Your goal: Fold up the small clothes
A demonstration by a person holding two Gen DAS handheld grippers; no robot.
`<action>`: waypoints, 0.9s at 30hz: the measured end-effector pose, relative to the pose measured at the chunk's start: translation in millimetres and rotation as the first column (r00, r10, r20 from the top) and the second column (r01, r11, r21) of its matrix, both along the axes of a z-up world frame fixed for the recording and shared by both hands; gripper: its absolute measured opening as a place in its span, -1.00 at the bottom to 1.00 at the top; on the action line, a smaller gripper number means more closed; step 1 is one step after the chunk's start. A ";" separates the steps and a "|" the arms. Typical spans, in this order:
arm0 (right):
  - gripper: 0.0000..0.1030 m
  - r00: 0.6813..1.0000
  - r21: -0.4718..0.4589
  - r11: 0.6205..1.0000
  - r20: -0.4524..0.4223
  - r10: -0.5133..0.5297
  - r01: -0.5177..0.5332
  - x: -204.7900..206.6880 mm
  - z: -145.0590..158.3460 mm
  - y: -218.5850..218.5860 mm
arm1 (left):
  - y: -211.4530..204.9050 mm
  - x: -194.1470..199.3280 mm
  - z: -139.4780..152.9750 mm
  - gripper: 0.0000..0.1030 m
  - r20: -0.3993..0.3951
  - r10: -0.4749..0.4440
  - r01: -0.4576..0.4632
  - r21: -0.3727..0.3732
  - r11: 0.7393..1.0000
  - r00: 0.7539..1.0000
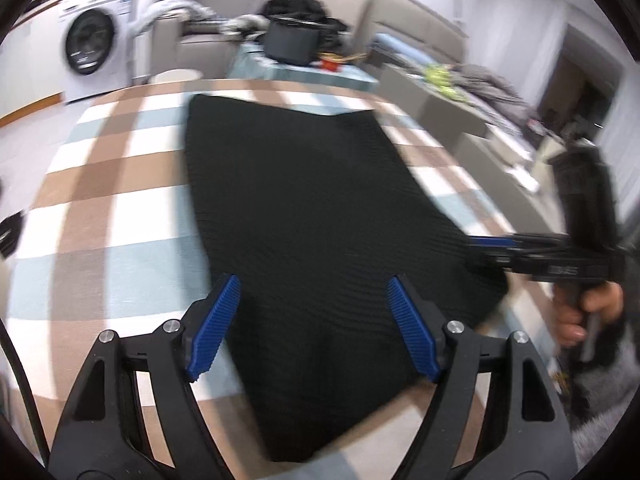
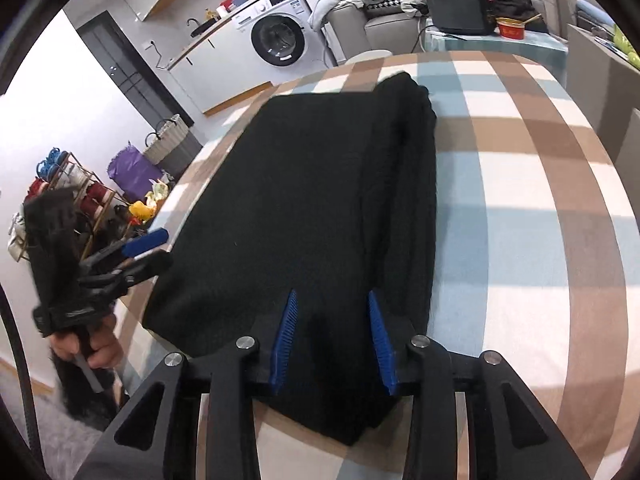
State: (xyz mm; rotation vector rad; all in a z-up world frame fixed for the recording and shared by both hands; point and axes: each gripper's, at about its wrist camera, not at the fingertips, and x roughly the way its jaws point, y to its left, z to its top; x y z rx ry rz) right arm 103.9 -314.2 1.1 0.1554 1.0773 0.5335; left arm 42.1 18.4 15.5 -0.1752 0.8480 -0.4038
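Right now a black knitted garment [image 1: 304, 208] lies folded into a long rectangle on the checked tabletop [image 1: 120, 184], which is patterned in brown, white and pale blue. In the right wrist view a doubled layer of the fabric shows along the garment's right-hand edge. The left gripper [image 1: 314, 328] hovers over the near end of the cloth with its blue ribbed fingers [image 1: 214, 324] set wide apart, and nothing is pinched between them. The right gripper [image 2: 332, 340] hangs above the near corner on its own side; its fingers [image 2: 285, 340] stand partly apart (a narrower gap than the left pair), with the cloth visible below them but not clamped. Each wrist view also catches the other tool from the side, gripped by a hand [image 1: 588, 312] at the table's edge. Beyond the tabletop stand a washing machine [image 2: 280, 32], a grey sofa [image 2: 360, 20] and a dark pot [image 2: 456, 8] on a side table.
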 end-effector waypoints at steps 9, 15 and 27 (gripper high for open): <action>-0.73 0.999 -0.052 0.999 0.042 -0.005 0.007 -15.7 8.4 1.0 | -20.7 -20.0 -25.9 0.30 -0.062 -0.126 0.130 0.079 0.988 0.990; -0.62 0.994 -0.083 0.996 0.111 -0.013 0.022 -21.7 19.1 1.7 | -12.0 -28.0 -21.7 0.30 -0.051 -0.114 0.118 0.079 0.990 0.992; -0.52 0.964 -0.185 0.962 0.134 0.229 -0.203 -32.0 -5.5 60.1 | -22.7 -24.8 -31.2 0.31 -0.054 -0.145 0.150 0.117 0.982 0.988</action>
